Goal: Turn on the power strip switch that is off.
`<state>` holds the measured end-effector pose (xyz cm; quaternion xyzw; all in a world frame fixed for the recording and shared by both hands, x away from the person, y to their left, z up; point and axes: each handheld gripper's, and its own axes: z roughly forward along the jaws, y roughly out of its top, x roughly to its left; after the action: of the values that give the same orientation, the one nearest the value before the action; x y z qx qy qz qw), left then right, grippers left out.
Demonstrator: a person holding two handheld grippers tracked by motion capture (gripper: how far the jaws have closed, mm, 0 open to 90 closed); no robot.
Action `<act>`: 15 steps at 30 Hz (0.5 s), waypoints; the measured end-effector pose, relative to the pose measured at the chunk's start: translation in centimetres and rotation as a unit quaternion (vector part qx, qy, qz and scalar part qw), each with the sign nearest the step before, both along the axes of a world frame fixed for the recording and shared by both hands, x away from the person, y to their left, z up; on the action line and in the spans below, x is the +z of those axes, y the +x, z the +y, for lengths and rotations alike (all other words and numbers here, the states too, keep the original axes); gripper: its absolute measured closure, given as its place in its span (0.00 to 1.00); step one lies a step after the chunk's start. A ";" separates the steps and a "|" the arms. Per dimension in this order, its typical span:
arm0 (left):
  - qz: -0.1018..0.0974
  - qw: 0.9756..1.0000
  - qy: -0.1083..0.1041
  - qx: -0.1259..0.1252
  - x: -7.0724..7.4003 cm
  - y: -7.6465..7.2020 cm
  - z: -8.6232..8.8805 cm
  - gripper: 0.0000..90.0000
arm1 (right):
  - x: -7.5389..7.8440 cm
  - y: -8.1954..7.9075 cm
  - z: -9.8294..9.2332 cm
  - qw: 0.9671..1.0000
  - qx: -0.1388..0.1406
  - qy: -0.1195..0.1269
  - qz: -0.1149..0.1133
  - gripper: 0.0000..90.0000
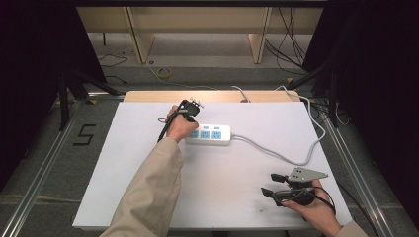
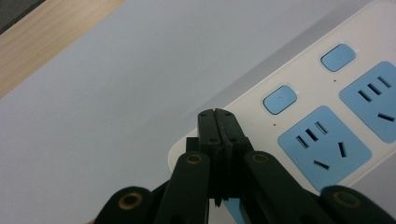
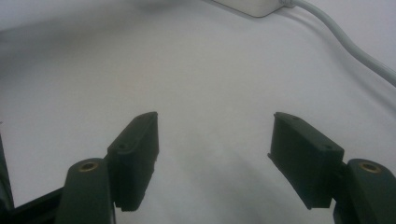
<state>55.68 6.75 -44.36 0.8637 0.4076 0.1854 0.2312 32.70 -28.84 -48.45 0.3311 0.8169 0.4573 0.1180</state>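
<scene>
Nearest, my right tool (image 1: 271,184) low at near right of desk (image 1: 123,163), jaws spread wide, nothing between them, white sheet below. Right hand (image 1: 316,210) wraps its handle, grey plate on top. Farther in, my left tool (image 2: 217,122) pinched fully closed, empty, tips over end of white power strip (image 1: 210,134) beside blue sockets (image 2: 324,148) and blue buttons (image 2: 280,99). Left hand (image 1: 180,126) at strip's left end. Strip lies mid-desk; white cord (image 1: 276,153) runs off right, loops toward far edge
</scene>
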 end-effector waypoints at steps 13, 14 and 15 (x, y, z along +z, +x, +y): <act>0.006 1.000 0.008 -0.003 -0.1 0.2 -0.2 1.00 | 0.0 0.0 0.1 1.000 0.002 -0.001 0.000 0.37; 0.007 1.000 0.008 -0.003 -0.1 0.2 -0.2 1.00 | 0.0 0.0 0.1 1.000 0.003 -0.001 0.000 0.37; 0.005 1.000 0.007 -0.001 -0.1 0.2 -0.3 1.00 | 0.0 0.0 0.1 1.000 0.003 -0.001 0.000 0.37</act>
<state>55.85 6.48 -44.46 0.8665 0.4070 0.1833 0.2235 32.72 -28.75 -48.47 0.3283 0.8186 0.4565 0.1170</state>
